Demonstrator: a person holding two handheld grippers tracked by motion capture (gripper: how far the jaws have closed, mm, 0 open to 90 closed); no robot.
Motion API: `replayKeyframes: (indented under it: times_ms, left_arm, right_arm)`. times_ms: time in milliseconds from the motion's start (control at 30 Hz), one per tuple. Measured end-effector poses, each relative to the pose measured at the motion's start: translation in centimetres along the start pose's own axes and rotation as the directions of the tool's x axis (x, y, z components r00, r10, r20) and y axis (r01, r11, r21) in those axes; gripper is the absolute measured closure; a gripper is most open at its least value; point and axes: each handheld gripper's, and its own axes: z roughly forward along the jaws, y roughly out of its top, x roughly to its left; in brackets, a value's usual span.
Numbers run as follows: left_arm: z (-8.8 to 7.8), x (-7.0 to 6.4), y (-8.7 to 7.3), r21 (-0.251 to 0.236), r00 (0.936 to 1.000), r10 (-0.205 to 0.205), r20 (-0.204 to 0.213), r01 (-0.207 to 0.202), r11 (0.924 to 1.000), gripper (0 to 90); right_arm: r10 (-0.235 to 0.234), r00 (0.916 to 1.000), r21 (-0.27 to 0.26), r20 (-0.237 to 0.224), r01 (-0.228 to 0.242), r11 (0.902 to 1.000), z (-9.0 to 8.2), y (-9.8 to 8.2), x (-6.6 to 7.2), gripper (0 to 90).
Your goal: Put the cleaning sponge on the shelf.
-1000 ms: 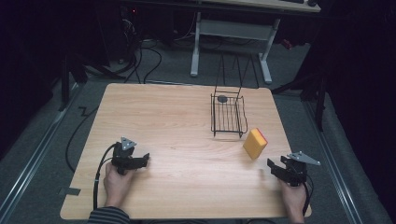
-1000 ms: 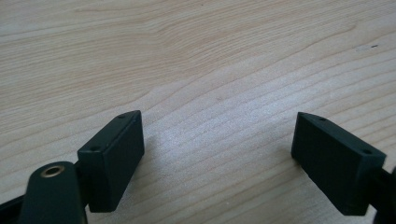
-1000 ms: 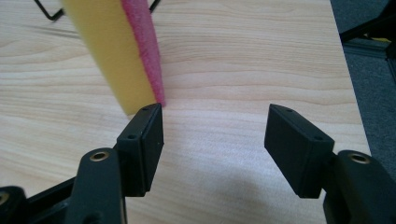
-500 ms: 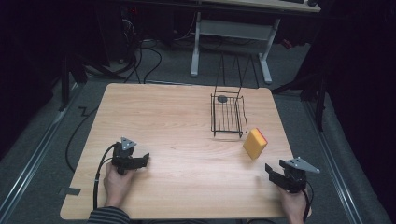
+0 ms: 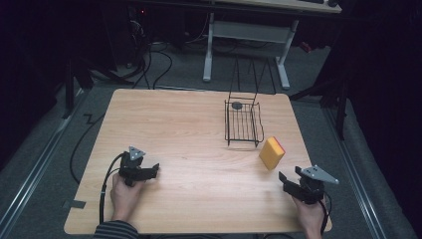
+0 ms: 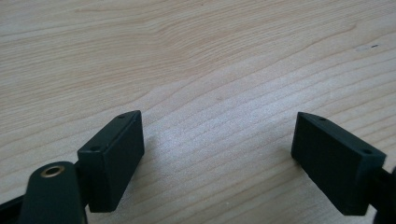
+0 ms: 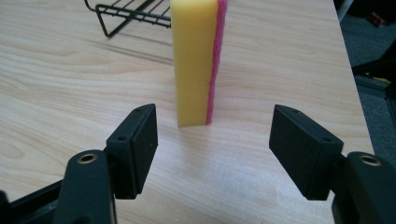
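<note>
At the desk's [image 5: 189, 124] near right corner, the right gripper [image 5: 291, 180] is sitting nearer the edge than a second ago, jaws spread, facing the upright sponge [image 5: 271, 153] beside the rack [image 5: 243, 122]. Its partner, the left gripper [image 5: 149, 172], is staying put, jaws spread over bare wood.

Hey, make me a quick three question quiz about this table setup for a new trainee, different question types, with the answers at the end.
1. True or false: the sponge lies inside the wire basket.
2. Which tool faces the sponge: A) left tool B) right tool?
3. Fill in: the sponge has a yellow body and a ____ scrub layer.

Key: 1 false, it stands on edge on the table beside the basket; 2 B; 3 pink.
</note>
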Motion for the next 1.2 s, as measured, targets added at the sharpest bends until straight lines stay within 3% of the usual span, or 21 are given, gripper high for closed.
replayKeyframes:
  times_ms: [667, 1200]
  left_arm:
    - [0.0, 0.0, 0.0, 0.0, 1.0, 0.0, 0.0, 0.0, 1.0, 17.7]
    - [0.0, 0.0, 0.0, 0.0, 1.0, 0.0, 0.0, 0.0, 1.0, 17.7]
  right_arm:
    - [-0.032, 0.9991, -0.034, -0.027, 0.031, 0.9989, 1.4, 3.1, 0.7, 30.7]
    - [0.013, 0.9986, -0.016, -0.051, -0.014, 0.9998, 4.1, 3.8, 0.3, 32.3]
